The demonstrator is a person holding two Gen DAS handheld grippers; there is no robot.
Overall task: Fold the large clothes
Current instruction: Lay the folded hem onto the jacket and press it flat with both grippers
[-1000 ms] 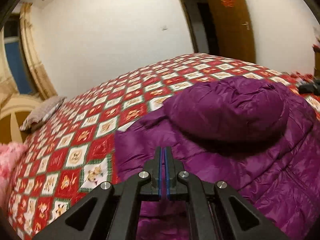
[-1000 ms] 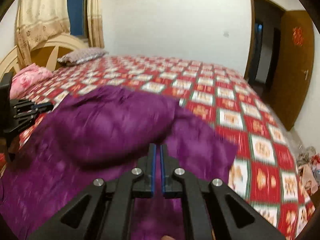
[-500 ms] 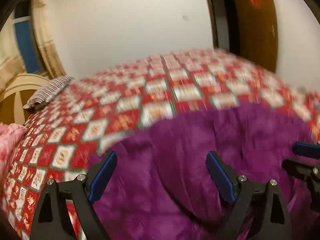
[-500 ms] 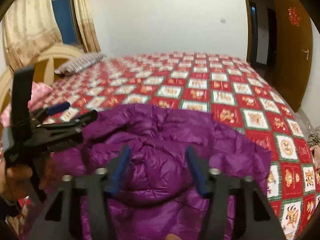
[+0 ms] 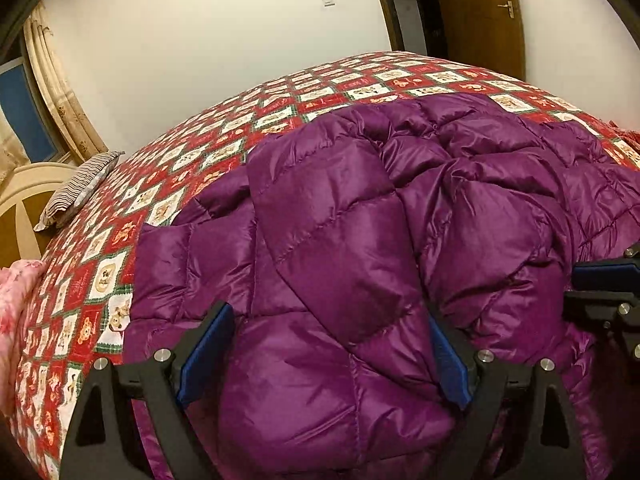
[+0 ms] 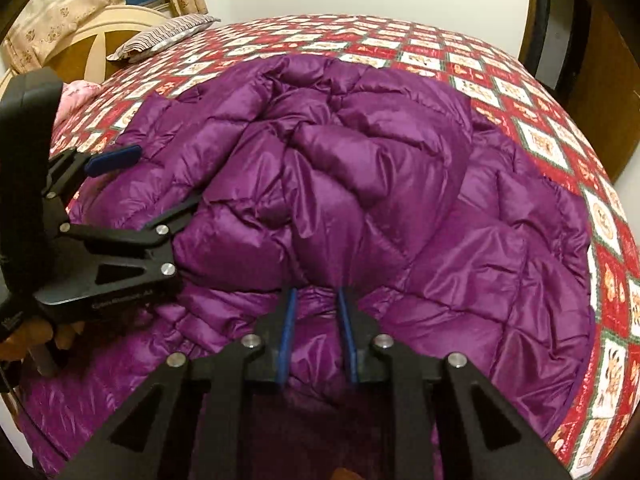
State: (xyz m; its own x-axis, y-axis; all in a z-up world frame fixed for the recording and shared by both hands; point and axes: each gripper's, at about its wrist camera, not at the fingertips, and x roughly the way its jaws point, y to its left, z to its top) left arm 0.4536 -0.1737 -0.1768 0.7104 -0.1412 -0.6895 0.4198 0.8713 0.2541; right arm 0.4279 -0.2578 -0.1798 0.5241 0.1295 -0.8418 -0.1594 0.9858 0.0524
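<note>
The purple down jacket (image 6: 360, 184) lies heaped on the bed (image 6: 500, 80), spread over the near half of the red patchwork quilt with its bulk bunched into a puffy mound in the middle. I judge it light for its size, soft and springy, with a slick shiny shell that will slide between my pads and puff back up once folded, so I want a deep bite on a seam or hem rather than a pinch of loose quilting. My left claw (image 5: 324, 356) stands wide open over the near part of the jacket, gripping nothing. My right claw (image 6: 316, 336) is narrower and closing, with a fold of the near edge lying between its blue pads (image 6: 287, 336); I cannot tell whether they press on it yet. In the right wrist view my left claw sits close at the side, so the two tools could knock together over the same patch of cloth. A striped pillow (image 5: 80, 188) lies well apart by the headboard (image 6: 84, 40), and a pink cloth (image 5: 16, 312) rests at the bed's edge; neither blocks the fold. The far half of the bed is open quilt.
</note>
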